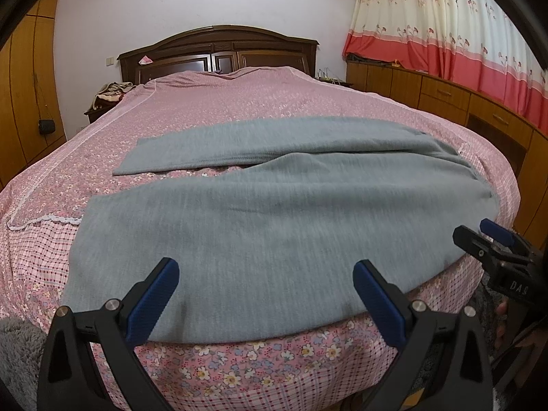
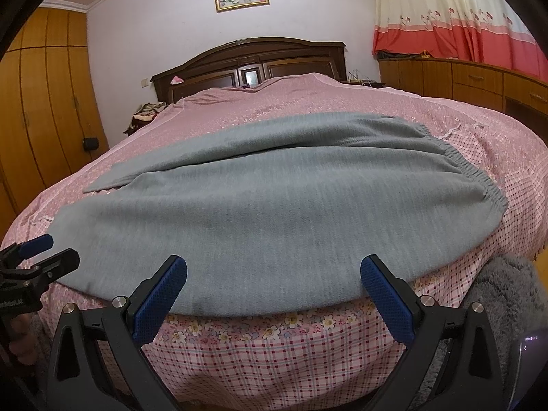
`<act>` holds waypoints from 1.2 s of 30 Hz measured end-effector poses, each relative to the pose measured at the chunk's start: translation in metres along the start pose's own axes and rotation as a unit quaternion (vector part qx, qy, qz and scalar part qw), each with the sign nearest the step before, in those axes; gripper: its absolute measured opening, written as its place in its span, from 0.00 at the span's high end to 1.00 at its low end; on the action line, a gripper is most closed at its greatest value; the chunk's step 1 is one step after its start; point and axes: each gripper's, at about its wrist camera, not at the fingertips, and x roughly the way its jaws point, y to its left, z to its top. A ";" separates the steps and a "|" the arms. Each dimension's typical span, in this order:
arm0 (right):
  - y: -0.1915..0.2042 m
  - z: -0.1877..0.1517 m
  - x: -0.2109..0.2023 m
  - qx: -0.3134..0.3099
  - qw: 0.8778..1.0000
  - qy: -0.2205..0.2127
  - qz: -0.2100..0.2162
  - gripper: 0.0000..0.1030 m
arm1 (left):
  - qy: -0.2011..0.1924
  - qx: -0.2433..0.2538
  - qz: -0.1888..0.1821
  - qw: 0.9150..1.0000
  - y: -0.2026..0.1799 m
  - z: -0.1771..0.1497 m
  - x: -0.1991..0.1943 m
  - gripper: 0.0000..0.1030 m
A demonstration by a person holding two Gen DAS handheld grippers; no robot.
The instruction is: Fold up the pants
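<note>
Grey-blue pants (image 1: pixel 274 212) lie spread flat on the pink floral bed (image 1: pixel 239 102), legs pointing left, the elastic waistband (image 2: pixel 465 167) at the right. The near leg lies along the bed's front edge; the far leg (image 1: pixel 205 150) splays behind it. My left gripper (image 1: pixel 265 270) is open and empty, hovering at the front edge over the near leg. My right gripper (image 2: pixel 274 267) is open and empty, also at the front edge, further right; it shows at the right edge of the left wrist view (image 1: pixel 479 233). The left gripper appears at the left of the right wrist view (image 2: pixel 48 250).
A dark wooden headboard (image 1: pixel 219 51) stands at the far end. Wooden wardrobes (image 1: pixel 24 85) line the left, a low wooden cabinet (image 1: pixel 445 96) under red-and-cream curtains (image 1: pixel 445 27) the right. Clothes (image 1: pixel 111 92) are piled on a nightstand. A grey fluffy rug (image 2: pixel 507 291) lies below.
</note>
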 end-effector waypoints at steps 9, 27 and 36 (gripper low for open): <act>0.001 0.000 0.000 -0.005 1.000 0.000 -0.003 0.00 | -0.004 0.000 -0.003 1.000 -0.003 0.000 0.000 0.00; 0.008 0.001 -0.003 -0.014 1.000 -0.001 -0.003 0.00 | -0.002 -0.002 -0.005 1.000 -0.001 0.000 -0.002 0.00; 0.006 0.001 -0.001 -0.013 1.000 0.002 -0.002 0.00 | -0.002 0.000 -0.007 1.000 -0.001 0.000 -0.003 0.00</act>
